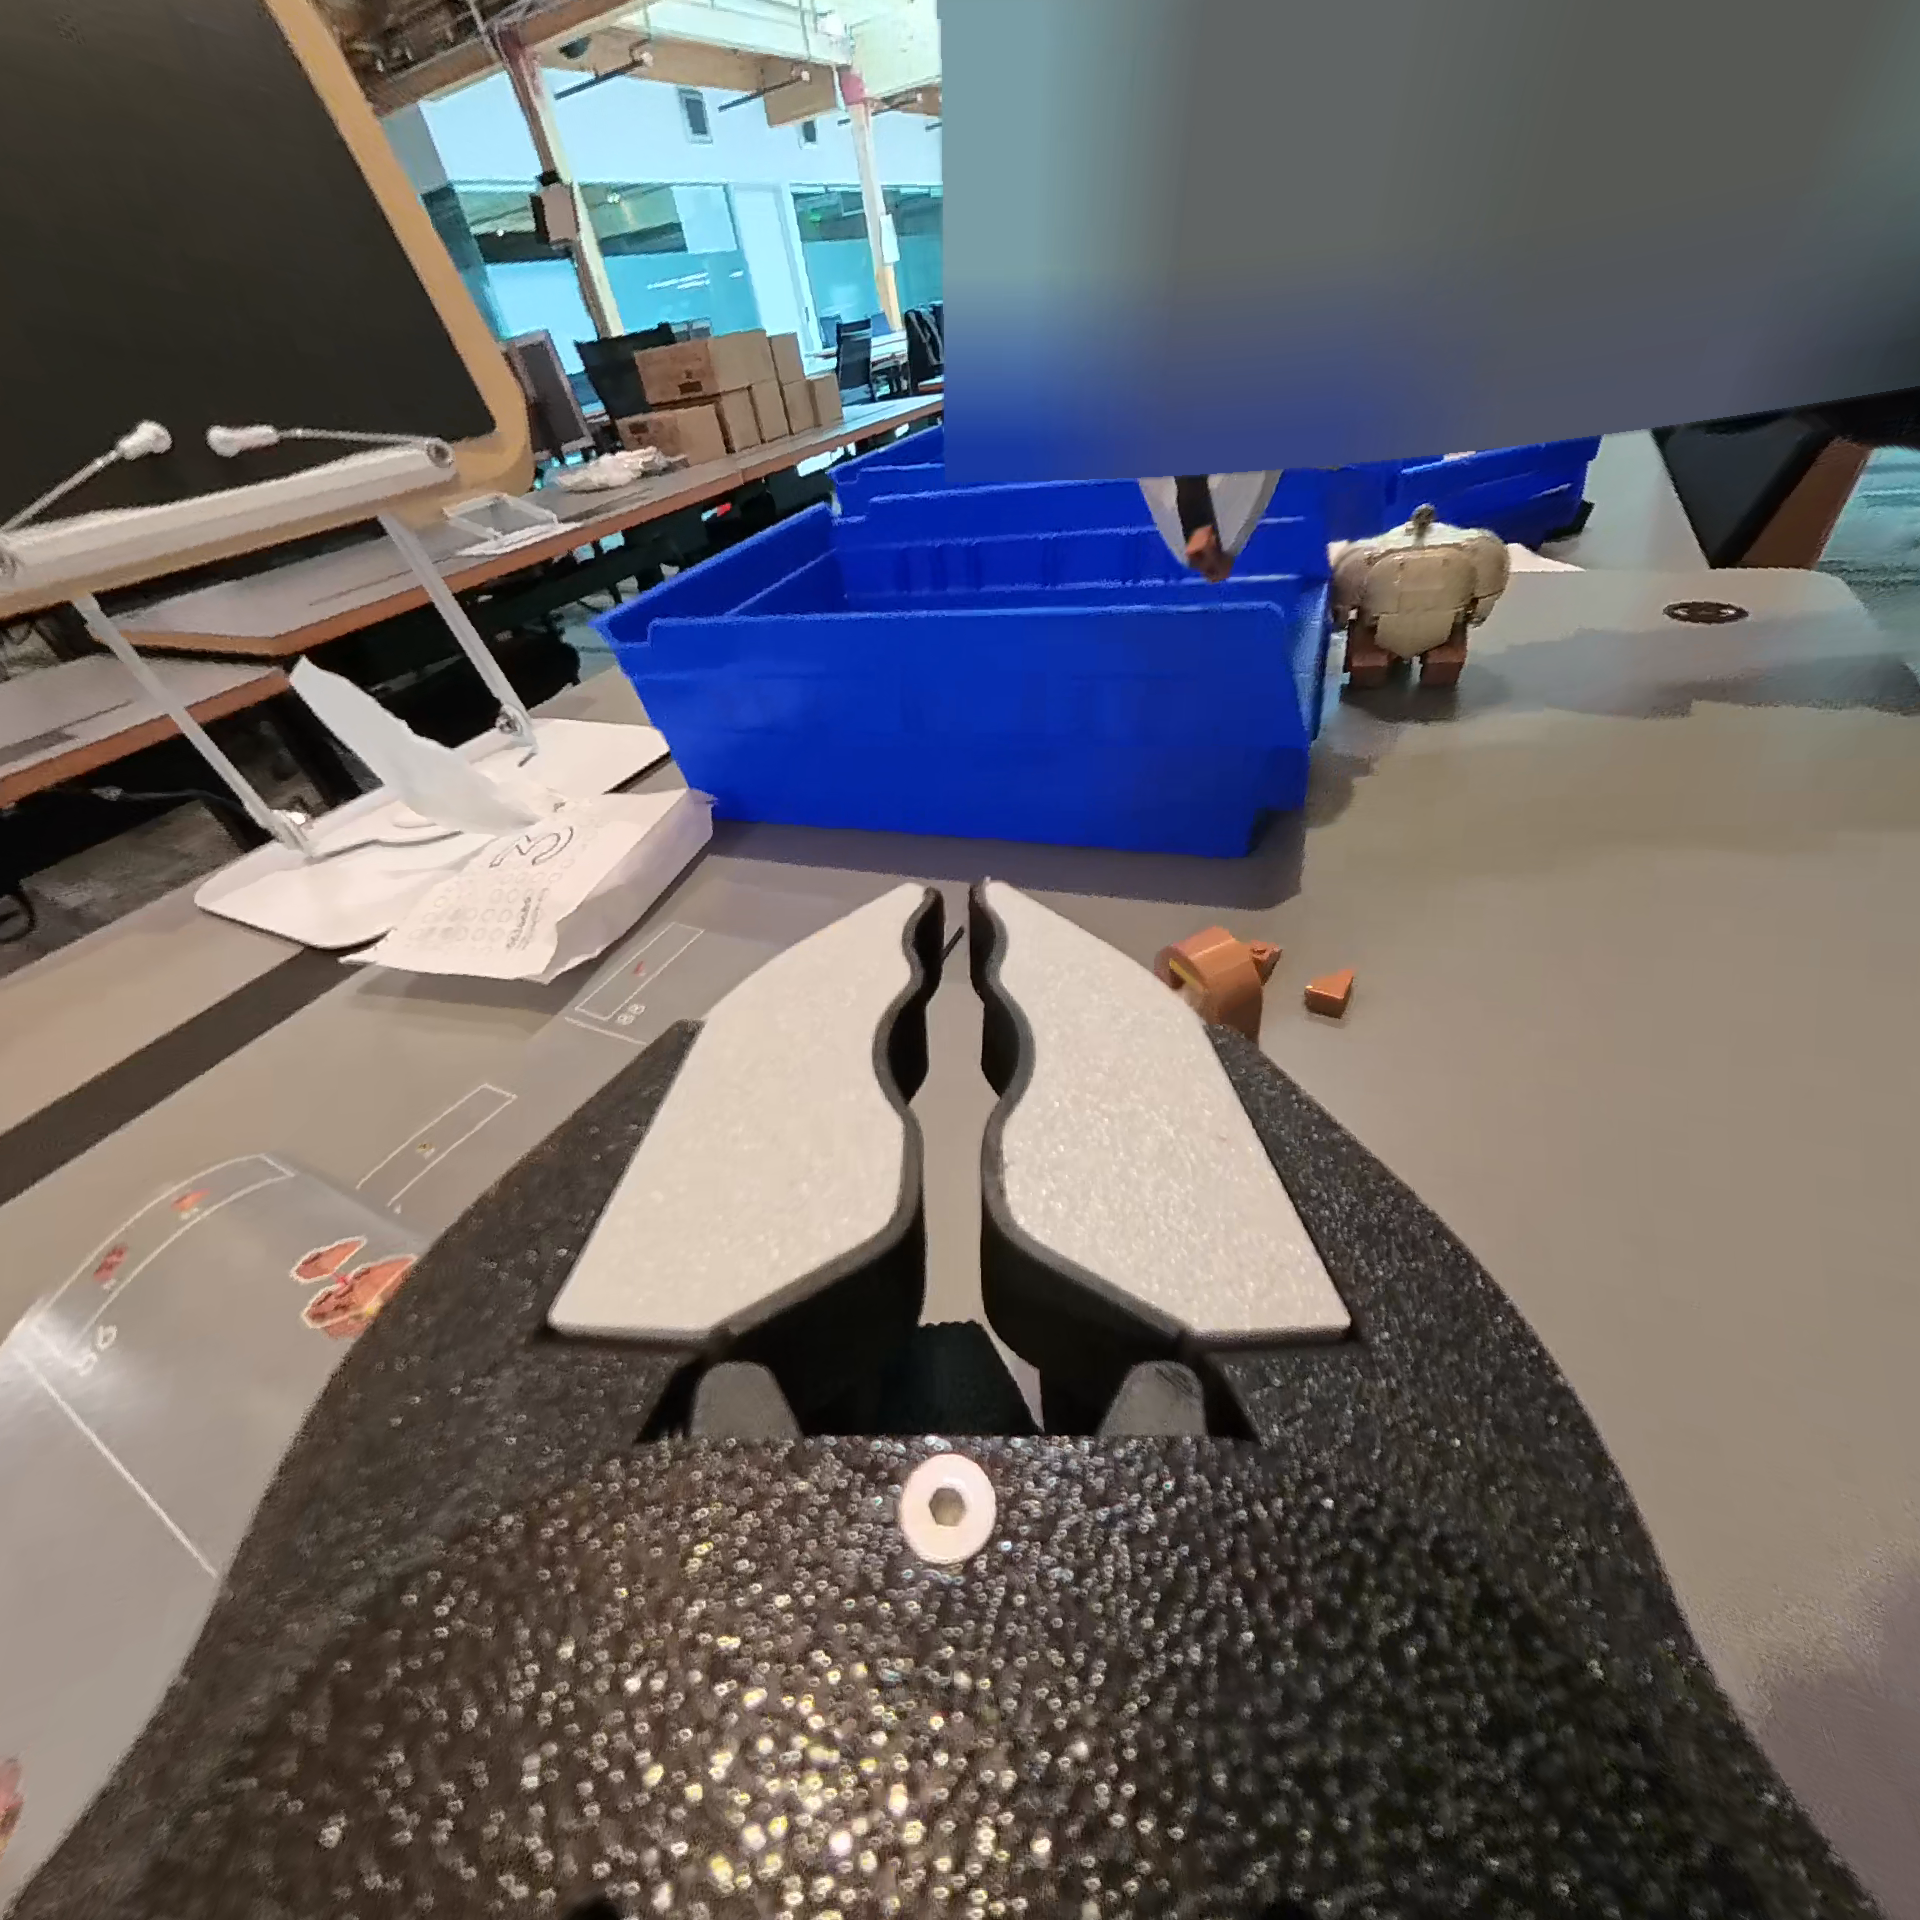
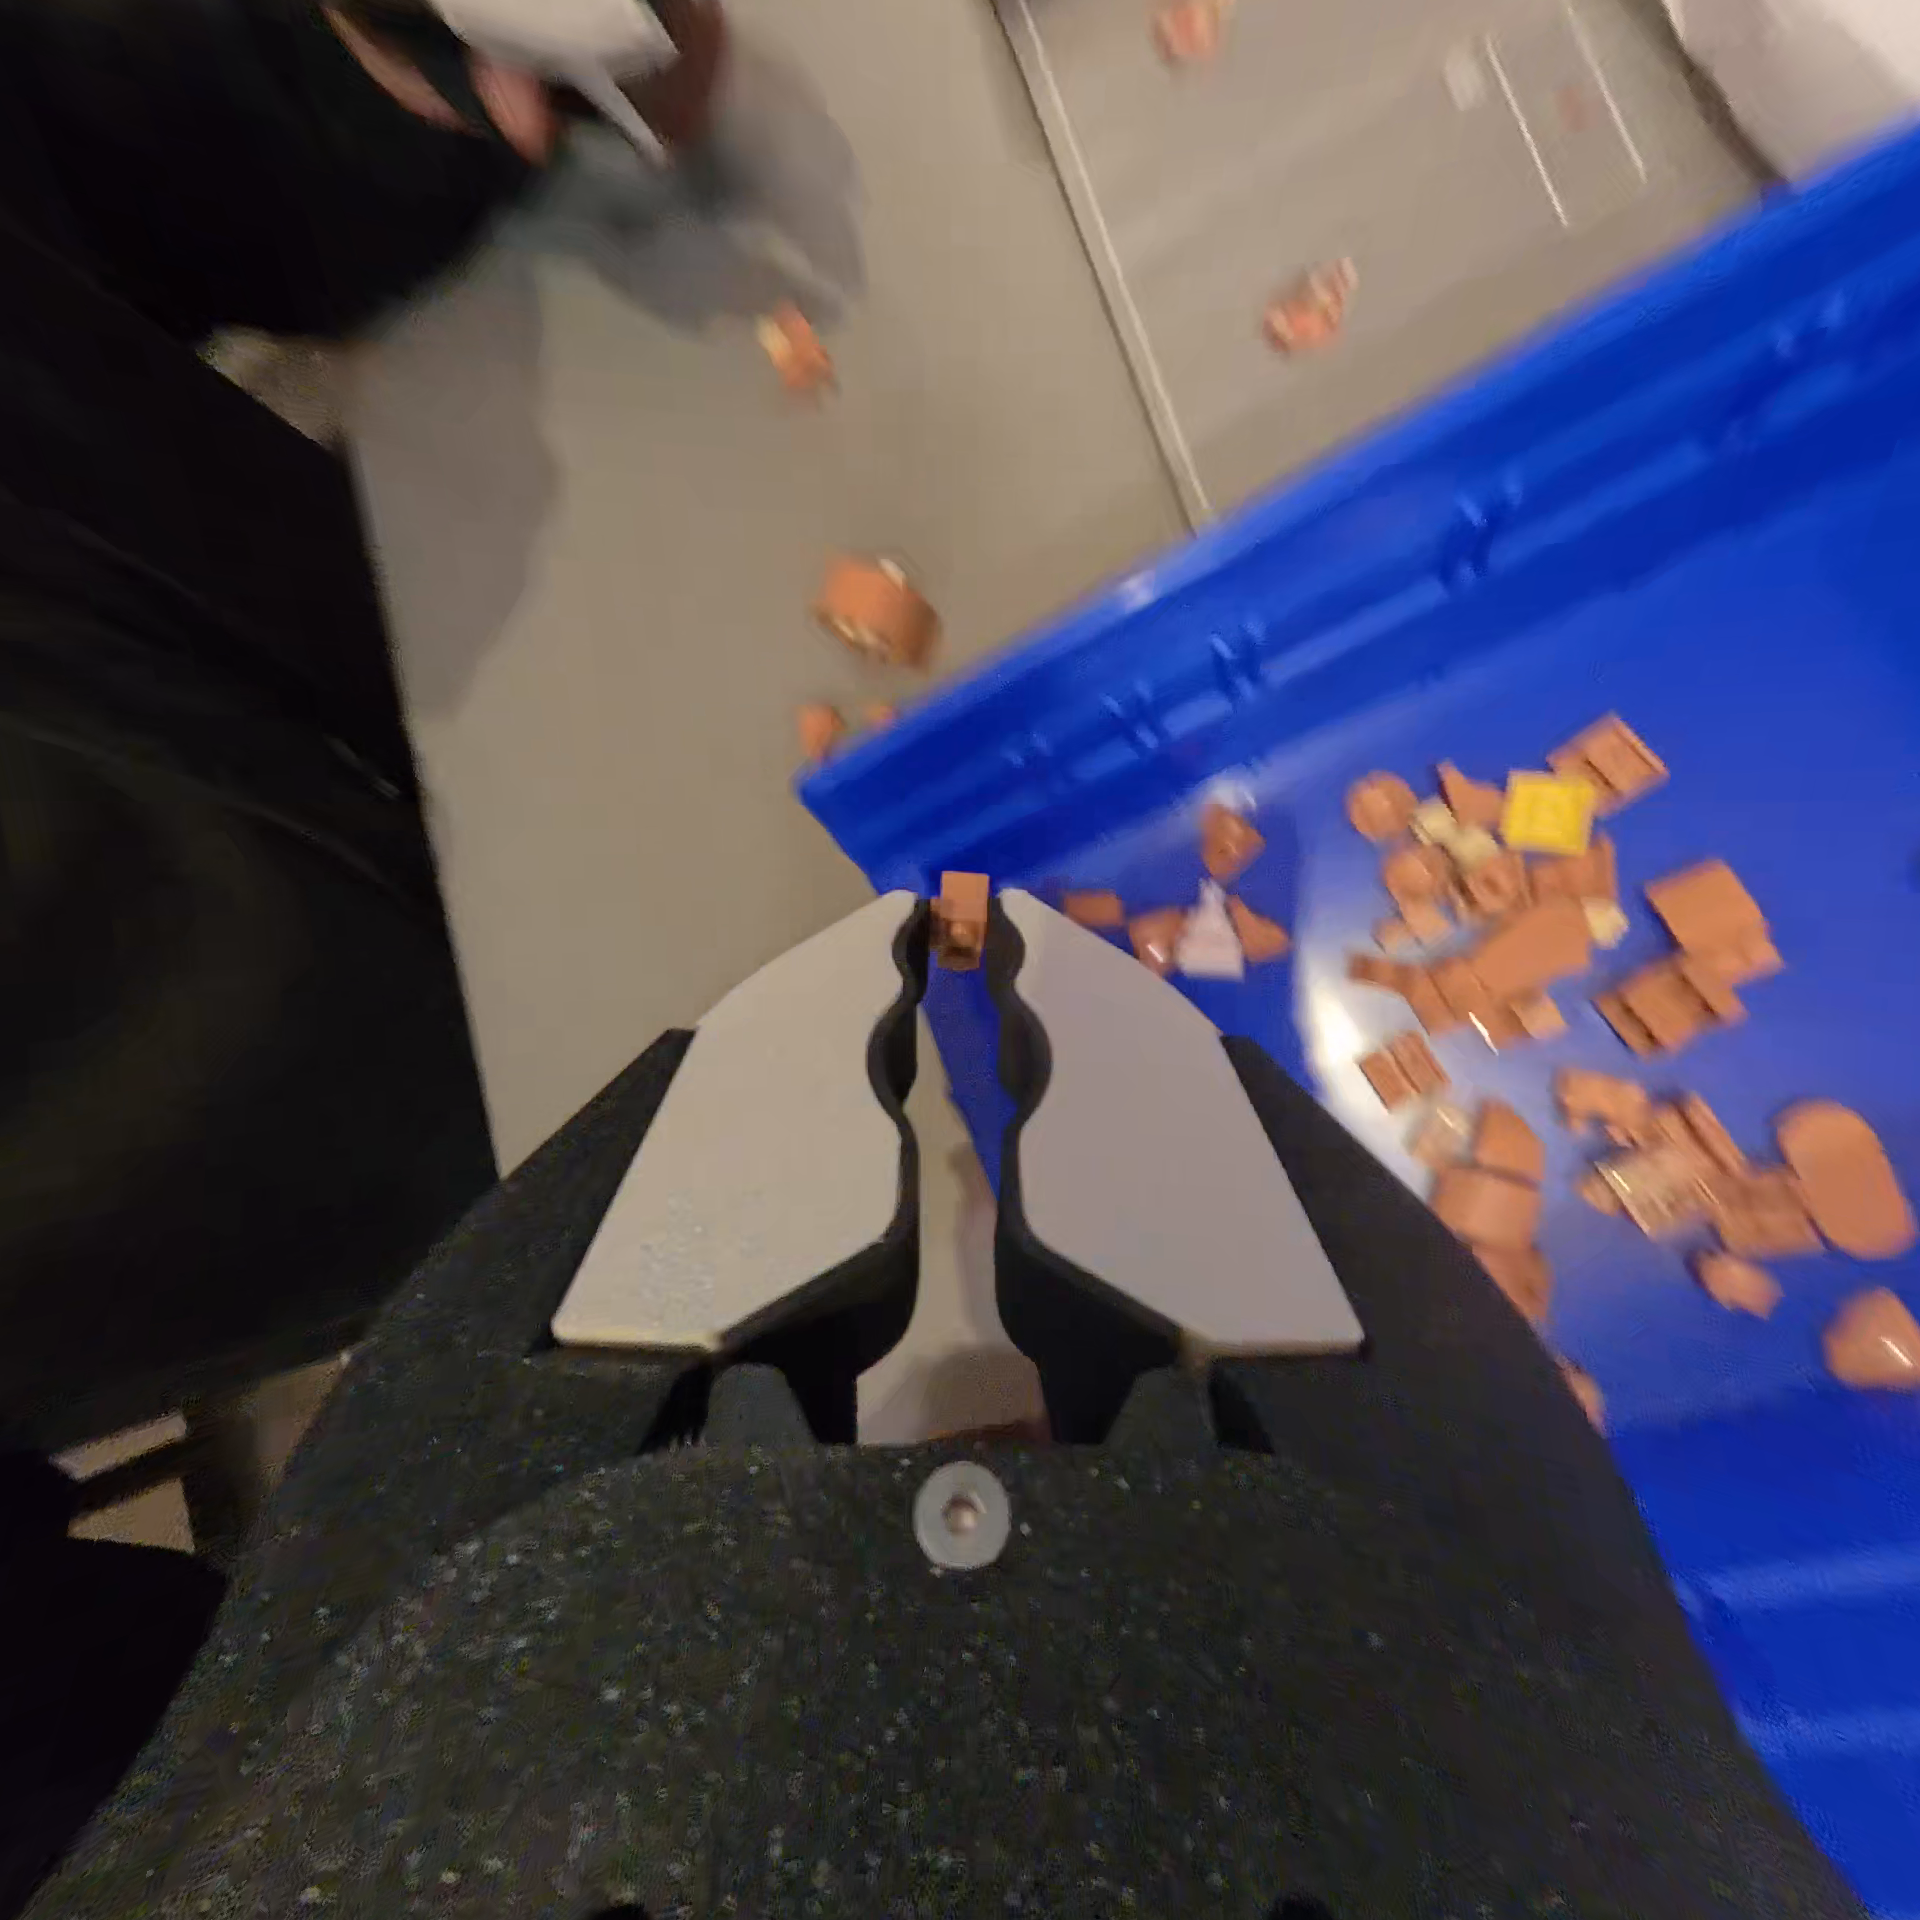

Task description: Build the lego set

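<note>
- Where the right gripper (image 2: 958,920) is seen along its own fingers, a small brown brick (image 2: 958,928) is pinched between the two fingertips, both pads pressed to its sides.
- The brick is held above the near corner of a blue bin (image 2: 1299,623), over the rim.
- On the bin floor a scatter of brown pieces (image 2: 1558,997) is seen, with one yellow tile (image 2: 1548,812) and one white wedge (image 2: 1214,940) among them.
- More brown pieces (image 2: 878,615) lie on the grey desk (image 2: 644,644) outside the bin; this view is blurred, so their shapes cannot be told.
- The left gripper (image 1: 957,902) is clenched almost fully, a thin slit left between the tips, and nothing is held in it; it hangs low over the desk in front of the bin (image 1: 966,717).
- Nearest to it, just to its right, a brown curved piece (image 1: 1221,971) and a small brown wedge (image 1: 1332,992) lie on the desk, not touched.
- A tan and brown brick figure (image 1: 1418,592) stands beside the bin's right end.
- To the left, a white paper bag (image 1: 540,883) rests against the base of a white stand (image 1: 312,665).
- The right gripper is also seen far off over the bin, its tips closed on a small brown thing.
</note>
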Available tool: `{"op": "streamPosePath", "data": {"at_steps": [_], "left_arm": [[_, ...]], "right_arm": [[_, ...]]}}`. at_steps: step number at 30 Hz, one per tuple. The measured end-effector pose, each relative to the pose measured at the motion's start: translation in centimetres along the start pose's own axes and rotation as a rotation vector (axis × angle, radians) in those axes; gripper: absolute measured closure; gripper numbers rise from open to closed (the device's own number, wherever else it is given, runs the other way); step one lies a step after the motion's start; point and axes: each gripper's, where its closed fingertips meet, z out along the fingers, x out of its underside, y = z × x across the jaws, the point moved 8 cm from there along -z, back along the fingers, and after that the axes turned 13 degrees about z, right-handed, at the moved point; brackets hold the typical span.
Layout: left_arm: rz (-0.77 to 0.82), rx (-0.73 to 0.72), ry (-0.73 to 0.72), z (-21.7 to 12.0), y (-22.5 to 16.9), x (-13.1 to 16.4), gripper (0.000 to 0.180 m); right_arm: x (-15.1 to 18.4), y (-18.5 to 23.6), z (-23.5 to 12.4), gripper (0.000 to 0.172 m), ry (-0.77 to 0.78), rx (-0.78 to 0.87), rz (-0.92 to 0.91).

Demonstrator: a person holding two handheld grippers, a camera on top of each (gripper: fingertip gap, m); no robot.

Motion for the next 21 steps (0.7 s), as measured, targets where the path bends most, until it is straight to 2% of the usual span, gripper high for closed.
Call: {"op": "streamPosePath", "data": {"at_steps": [5, 8, 14, 21], "left_arm": [[0.078, 0.036, -0.085, -0.1, -1.1, -1.2, 0.172], [0.158, 0.054, -0.166, -0.3, -2.1, -2.2, 0.161], [0.39, 0.081, -0.249, -0.3, -4.7, -3.0, 0.148], [0.595, 0.082, -0.212, 0.1, -6.4, -2.4, 0.145]], "right_arm": [[-1.8, 4.1, 1.3, 0.162, -0.188, -0.143, -0.027], [-2.7, 6.4, 2.8, 0.162, -0.26, -0.225, -0.04], [-3.9, 9.5, 7.5, 0.162, -0.288, -0.348, -0.051], [-4.7, 10.9, 10.9, 0.162, -0.254, -0.421, -0.05]]}}
